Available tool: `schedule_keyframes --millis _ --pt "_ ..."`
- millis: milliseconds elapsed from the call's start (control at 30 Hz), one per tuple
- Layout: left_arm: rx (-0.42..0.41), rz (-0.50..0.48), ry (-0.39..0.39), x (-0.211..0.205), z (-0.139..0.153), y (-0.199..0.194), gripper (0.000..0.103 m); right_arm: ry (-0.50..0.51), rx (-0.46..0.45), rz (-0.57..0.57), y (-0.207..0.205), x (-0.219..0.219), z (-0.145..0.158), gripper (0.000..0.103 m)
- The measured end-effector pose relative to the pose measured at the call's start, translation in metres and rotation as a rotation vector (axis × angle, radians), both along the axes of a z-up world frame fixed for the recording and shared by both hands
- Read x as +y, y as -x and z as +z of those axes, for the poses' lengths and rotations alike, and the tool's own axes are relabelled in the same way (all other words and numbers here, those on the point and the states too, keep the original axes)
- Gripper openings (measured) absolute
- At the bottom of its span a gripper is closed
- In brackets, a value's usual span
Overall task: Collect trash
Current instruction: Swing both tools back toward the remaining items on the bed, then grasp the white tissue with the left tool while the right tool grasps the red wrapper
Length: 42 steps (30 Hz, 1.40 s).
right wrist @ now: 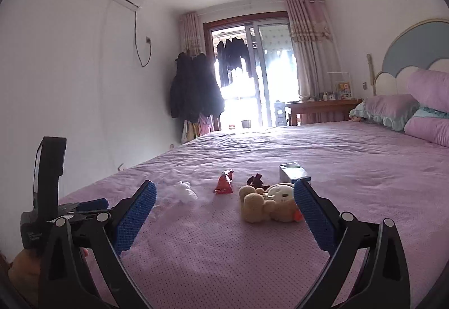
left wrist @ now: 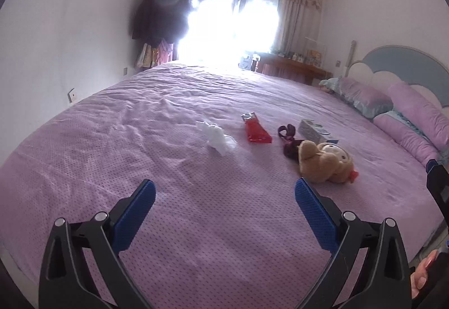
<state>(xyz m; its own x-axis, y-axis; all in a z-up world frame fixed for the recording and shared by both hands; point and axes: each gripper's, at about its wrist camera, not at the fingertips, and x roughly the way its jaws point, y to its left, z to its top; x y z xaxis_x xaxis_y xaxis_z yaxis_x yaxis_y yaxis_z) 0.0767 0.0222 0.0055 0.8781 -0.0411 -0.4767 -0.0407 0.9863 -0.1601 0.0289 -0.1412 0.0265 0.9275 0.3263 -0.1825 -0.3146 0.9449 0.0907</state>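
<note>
On the purple bedspread (left wrist: 140, 140) lie a crumpled white tissue (left wrist: 217, 136), a red snack wrapper (left wrist: 256, 131), a dark maroon wrapper (left wrist: 289, 140) and a small grey-blue box (left wrist: 315, 131). The same tissue (right wrist: 185, 191), red wrapper (right wrist: 224, 182), maroon wrapper (right wrist: 256, 180) and box (right wrist: 294, 173) show in the right wrist view. My left gripper (left wrist: 224, 191) is open and empty, well short of the tissue. My right gripper (right wrist: 224, 192) is open and empty, low over the bed, short of the items.
A tan plush bear (left wrist: 322, 161) lies beside the maroon wrapper, also in the right view (right wrist: 269, 202). Pillows (left wrist: 407, 118) and a blue headboard (left wrist: 407, 62) are at the right. A wooden desk (right wrist: 322, 108), hanging coats (right wrist: 193, 90) and a bright balcony door (right wrist: 252, 70) stand beyond the bed.
</note>
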Motion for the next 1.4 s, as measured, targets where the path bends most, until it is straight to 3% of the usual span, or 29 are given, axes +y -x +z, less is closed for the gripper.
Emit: schedule_keyframes --millis 133,233,333,500,733,933,1000,1067,1133,1200,1400 --pt "0.029 0.014 -0.080 0.002 -0.003 -0.033 0.099 -0.017 0.132 0.063 -0.043 0.020 -0.003 0.095" --pt "0.096 0.029 -0.150 0.003 -0.011 -0.070 0.099 -0.061 0.207 0.052 -0.069 0.023 -0.006 0.095" --pt "0.120 0.012 -0.120 0.008 -0.015 -0.098 0.099 -0.052 0.267 0.028 -0.093 0.023 -0.006 0.095" --pt "0.157 0.067 -0.106 0.022 -0.016 -0.149 0.099 0.075 0.262 0.017 -0.113 0.036 -0.003 0.095" --pt "0.269 0.036 -0.015 0.020 -0.035 -0.204 0.099 0.093 0.271 0.033 -0.129 0.043 -0.009 0.095" --pt "0.294 0.008 0.071 0.023 -0.052 -0.223 0.099 0.086 0.277 0.060 -0.133 0.041 -0.010 0.095" --pt "0.311 -0.007 0.078 0.022 -0.055 -0.230 0.088 0.073 0.295 0.056 -0.138 0.039 -0.012 0.095" --pt "0.317 -0.034 0.090 0.021 -0.056 -0.232 0.053 0.058 0.310 0.064 -0.140 0.038 -0.013 0.095" --pt "0.320 -0.063 0.127 0.025 -0.056 -0.230 0.032 0.055 0.319 0.071 -0.141 0.042 -0.012 0.095" --pt "0.305 -0.087 0.209 0.036 -0.054 -0.223 0.029 0.071 0.316 0.079 -0.142 0.048 -0.009 0.094" --pt "0.230 -0.096 0.249 0.062 -0.040 -0.202 0.028 0.130 0.324 0.078 -0.157 0.075 -0.005 0.094"
